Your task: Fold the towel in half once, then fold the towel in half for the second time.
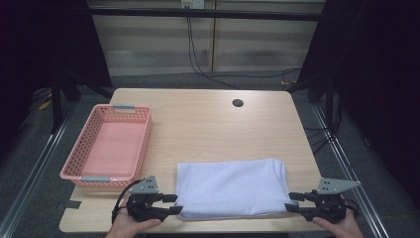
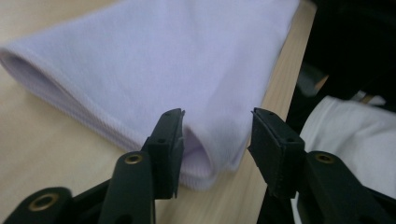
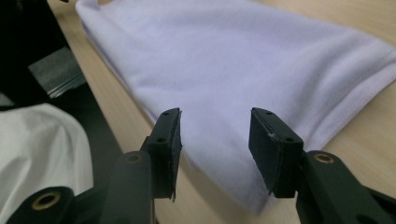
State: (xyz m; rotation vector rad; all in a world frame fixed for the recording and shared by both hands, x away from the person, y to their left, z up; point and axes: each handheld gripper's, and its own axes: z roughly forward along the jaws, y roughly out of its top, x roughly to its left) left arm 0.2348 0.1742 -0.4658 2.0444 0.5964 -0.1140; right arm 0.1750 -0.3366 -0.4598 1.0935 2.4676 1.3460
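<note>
From the high view, the folded white cloth (image 1: 232,187) lies flat on the counter (image 1: 208,124) near its front edge, long axis running left to right, with the left tongs (image 1: 173,204) and right tongs (image 1: 293,202) at its two near corners and the pink basket (image 1: 141,144) standing apart with no cloth in it, so folding looks well advanced while putting it away is left. In the left gripper view, the left tongs (image 2: 215,144) stand spread around the cloth's corner (image 2: 205,158) without pinching it. In the right gripper view, the right tongs (image 3: 215,142) likewise stand spread over the cloth (image 3: 224,70), whose length stretches away from them.
</note>
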